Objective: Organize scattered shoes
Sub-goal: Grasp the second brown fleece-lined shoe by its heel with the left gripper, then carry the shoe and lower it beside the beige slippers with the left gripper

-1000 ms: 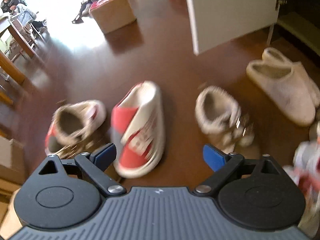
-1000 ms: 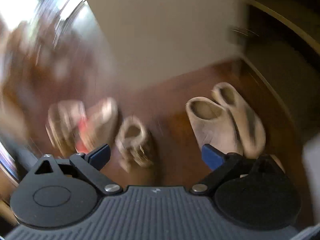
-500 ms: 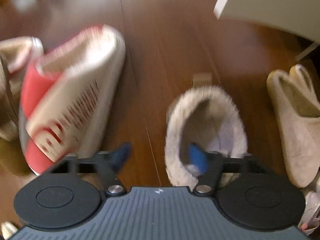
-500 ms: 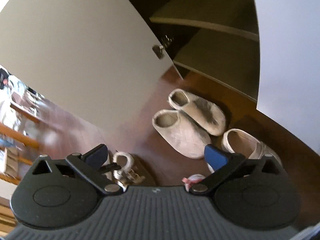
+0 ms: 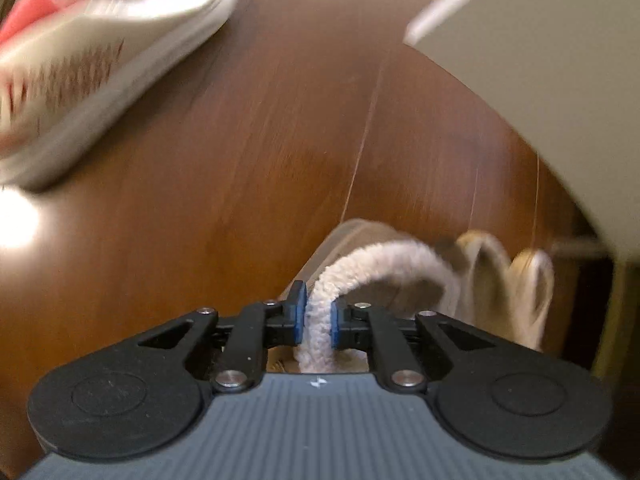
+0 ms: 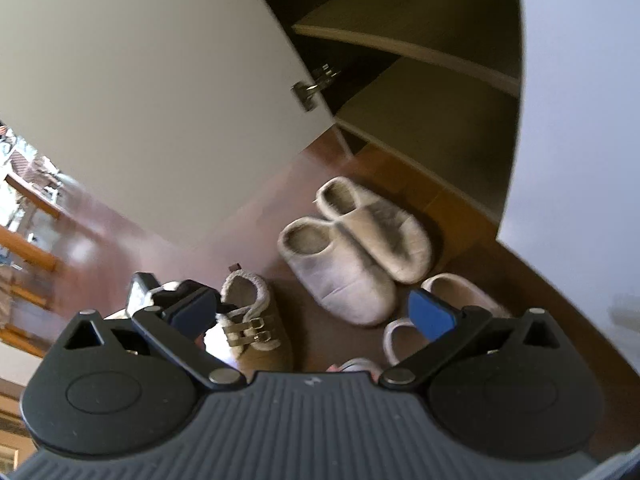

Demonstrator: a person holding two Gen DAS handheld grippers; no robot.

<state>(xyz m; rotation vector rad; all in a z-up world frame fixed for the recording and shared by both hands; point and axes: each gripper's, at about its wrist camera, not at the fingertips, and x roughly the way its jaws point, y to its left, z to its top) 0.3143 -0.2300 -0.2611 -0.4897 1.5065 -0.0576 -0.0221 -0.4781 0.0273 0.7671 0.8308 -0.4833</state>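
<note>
Left wrist view: one left hand-held gripper (image 5: 318,322), both blue pads pinching the fleecy collar of one small fleece-lined bootie (image 5: 380,264) at 6 o'clock, close above the brown wooden floor (image 5: 248,160). One red-and-white sneaker (image 5: 92,40), blurred, at 10 o'clock. Two beige slippers (image 5: 516,280) at 4 o'clock, just beside the bootie, smeared. One white cupboard door (image 5: 560,80) at 2 o'clock.

Against a second ago: then pads spread wide over the floor with the sneaker between them in view; half a second ago closing about the bootie's rim, one pad inside the opening; now pressed on the collar, bootie much nearer the lens, sneaker pushed out to the upper left corner.

Right wrist view: one right hand-held gripper (image 6: 316,316), fingers spread, nothing between them. One tan bootie with two buckled straps (image 6: 252,320) at 7 o'clock, the left hand-held gripper (image 6: 180,300) touching its collar. Two grey-beige slippers (image 6: 352,252) side by side, touching, at centre. One pale slip-on shoe (image 6: 460,292) at 4 o'clock, partly behind the right pad; one more pale shoe (image 6: 396,340) below it, mostly hidden. One open cupboard with two shelves (image 6: 420,120) at 1 o'clock, both bare where visible.

Against half a second ago: spread unchanged, slippers and bootie larger and nearer.
</note>
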